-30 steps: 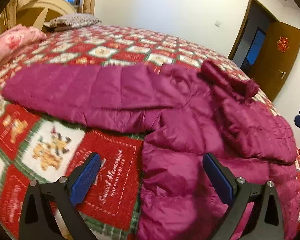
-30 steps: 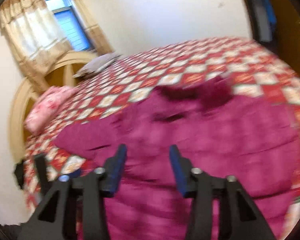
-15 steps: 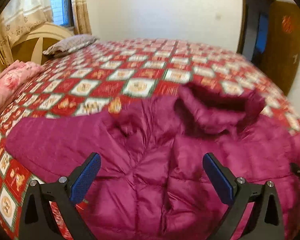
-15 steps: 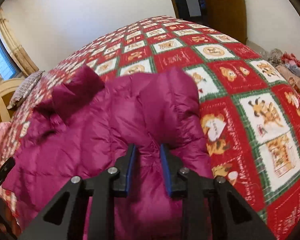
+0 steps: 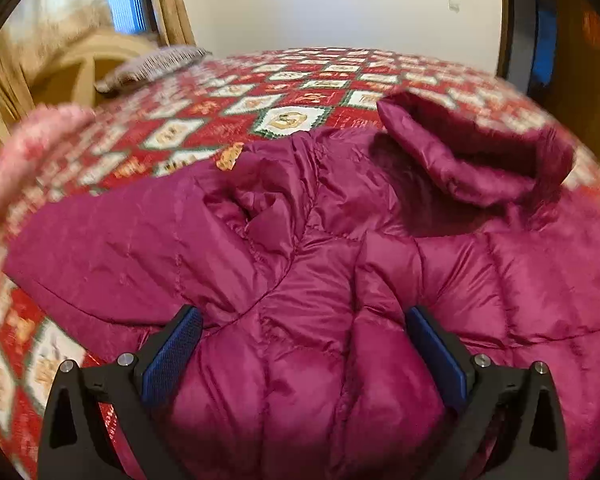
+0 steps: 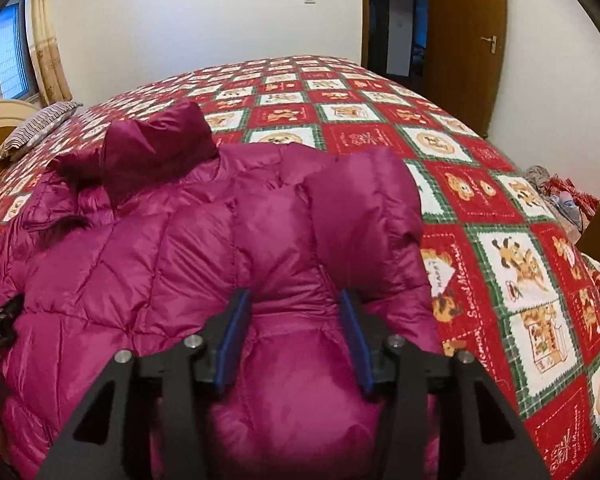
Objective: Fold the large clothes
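Observation:
A magenta puffer jacket [image 5: 340,240] lies spread on the bed, hood [image 5: 460,152] at the far side; it also shows in the right wrist view [image 6: 172,264]. One sleeve [image 5: 112,248] stretches out to the left. The other sleeve [image 6: 364,216] is folded over the body at the jacket's right edge. My left gripper [image 5: 300,344] is open wide, low over the jacket's front. My right gripper [image 6: 296,328] is open over the folded sleeve, with padded fabric bulging between the jaws but not clamped.
The bed has a red patchwork quilt [image 6: 480,216]. A striped pillow [image 6: 36,128] and a pink bundle [image 5: 28,148] lie at the headboard end. An open wooden door [image 6: 464,40] and a clothes pile on the floor [image 6: 560,196] are to the right.
The left gripper has moved right from the quilt to over the jacket's front. The right gripper has swung to the jacket's right edge, narrowed on the folded sleeve, then opened.

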Action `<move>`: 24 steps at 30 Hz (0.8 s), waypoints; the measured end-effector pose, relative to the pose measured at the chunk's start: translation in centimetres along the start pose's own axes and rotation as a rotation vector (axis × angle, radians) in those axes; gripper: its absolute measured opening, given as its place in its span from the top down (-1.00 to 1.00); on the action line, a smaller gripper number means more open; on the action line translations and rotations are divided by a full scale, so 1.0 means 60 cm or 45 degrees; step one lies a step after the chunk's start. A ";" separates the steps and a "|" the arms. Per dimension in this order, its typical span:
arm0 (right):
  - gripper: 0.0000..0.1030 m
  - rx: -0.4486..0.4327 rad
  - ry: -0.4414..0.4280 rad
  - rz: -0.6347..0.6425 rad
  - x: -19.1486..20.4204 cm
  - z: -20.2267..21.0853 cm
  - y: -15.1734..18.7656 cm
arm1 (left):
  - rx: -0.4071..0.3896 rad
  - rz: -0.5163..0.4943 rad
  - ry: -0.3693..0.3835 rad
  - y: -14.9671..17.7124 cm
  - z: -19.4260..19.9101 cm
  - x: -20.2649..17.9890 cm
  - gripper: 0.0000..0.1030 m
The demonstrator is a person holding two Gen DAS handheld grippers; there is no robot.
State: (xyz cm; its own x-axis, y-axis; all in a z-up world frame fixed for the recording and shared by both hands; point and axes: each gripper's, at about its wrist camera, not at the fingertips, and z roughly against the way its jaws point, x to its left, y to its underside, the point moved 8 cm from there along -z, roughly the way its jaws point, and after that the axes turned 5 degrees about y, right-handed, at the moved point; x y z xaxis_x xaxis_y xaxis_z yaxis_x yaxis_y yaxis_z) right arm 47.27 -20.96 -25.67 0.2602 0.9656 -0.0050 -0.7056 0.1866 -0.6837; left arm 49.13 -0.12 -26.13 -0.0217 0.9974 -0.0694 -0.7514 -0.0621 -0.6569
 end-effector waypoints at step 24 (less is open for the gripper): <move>-0.24 -0.003 -0.017 0.019 0.009 -0.002 0.000 | -0.161 0.880 -0.395 0.000 0.056 0.584 -0.89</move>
State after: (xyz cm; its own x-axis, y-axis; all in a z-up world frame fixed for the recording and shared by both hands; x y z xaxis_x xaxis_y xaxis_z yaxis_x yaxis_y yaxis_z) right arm 47.47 -20.45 -25.79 0.2413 0.9704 -0.0054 -0.7075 0.1721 -0.6854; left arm 46.18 34.97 -26.05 -0.6573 0.6939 -0.2941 -0.4187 -0.6607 -0.6231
